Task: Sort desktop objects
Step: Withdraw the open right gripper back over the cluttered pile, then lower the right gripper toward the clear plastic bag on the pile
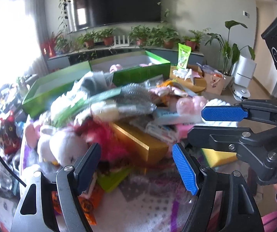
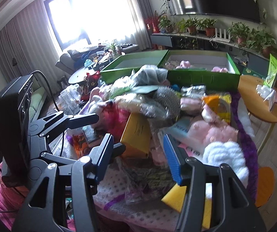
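Note:
A heap of mixed objects lies on a patterned blanket [image 1: 148, 203]. In it are a gold box [image 1: 138, 141] [image 2: 136, 135], a white plush toy [image 1: 64, 148], a silver mesh scourer [image 1: 136, 94] [image 2: 165, 96], a pink plush [image 2: 212, 133] and a yellow sponge [image 2: 177, 197]. My left gripper [image 1: 136, 148] hangs open just above the near side of the heap, with the gold box ahead between its fingers and nothing held. My right gripper [image 2: 138, 137] is open too, over the gold box and the pink plush. Each gripper shows in the other's view, the right gripper [image 1: 195, 123] and the left gripper [image 2: 111, 131].
Two open green boxes [image 1: 138, 71] [image 2: 202, 77] stand behind the heap, the right one with pink things inside. A round wooden table [image 2: 254, 96] with a green bag is at the far right. Potted plants, a dark screen and a sofa fill the background.

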`<action>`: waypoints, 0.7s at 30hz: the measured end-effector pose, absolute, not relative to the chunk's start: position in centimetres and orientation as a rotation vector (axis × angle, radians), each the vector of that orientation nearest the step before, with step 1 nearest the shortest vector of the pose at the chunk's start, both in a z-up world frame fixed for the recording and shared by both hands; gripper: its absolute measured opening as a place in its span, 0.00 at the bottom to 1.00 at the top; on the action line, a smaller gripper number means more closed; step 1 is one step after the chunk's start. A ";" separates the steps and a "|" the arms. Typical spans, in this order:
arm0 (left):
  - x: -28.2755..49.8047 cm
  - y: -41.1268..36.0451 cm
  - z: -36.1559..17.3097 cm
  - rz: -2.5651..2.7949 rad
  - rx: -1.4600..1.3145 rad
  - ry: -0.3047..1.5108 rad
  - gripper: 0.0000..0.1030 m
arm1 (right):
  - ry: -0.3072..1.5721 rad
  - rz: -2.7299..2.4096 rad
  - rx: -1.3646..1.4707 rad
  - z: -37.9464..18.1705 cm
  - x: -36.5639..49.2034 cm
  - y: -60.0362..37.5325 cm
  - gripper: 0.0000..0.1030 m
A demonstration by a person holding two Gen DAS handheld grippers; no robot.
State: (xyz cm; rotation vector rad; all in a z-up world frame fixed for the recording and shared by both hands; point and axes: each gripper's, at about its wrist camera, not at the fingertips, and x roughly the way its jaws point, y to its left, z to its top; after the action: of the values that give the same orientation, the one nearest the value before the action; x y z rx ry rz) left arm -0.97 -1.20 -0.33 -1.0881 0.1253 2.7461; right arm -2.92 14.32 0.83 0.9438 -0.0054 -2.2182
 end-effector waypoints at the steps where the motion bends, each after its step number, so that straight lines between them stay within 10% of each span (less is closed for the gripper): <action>1: -0.8 -1.3 -0.5 2.749 -1.093 0.119 0.74 | -0.001 -2.212 0.957 0.4 -2.8 14.2 0.52; 21: 1.3 -3.3 -4.7 2.745 -1.233 -0.016 0.74 | -0.032 -2.130 1.157 -4.7 -3.4 12.6 0.52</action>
State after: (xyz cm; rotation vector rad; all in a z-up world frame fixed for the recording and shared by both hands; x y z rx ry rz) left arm 1.32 -3.30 -4.69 -1.2328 -0.0155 2.7454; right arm -3.37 12.62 -4.65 1.1569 -0.0324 -2.1297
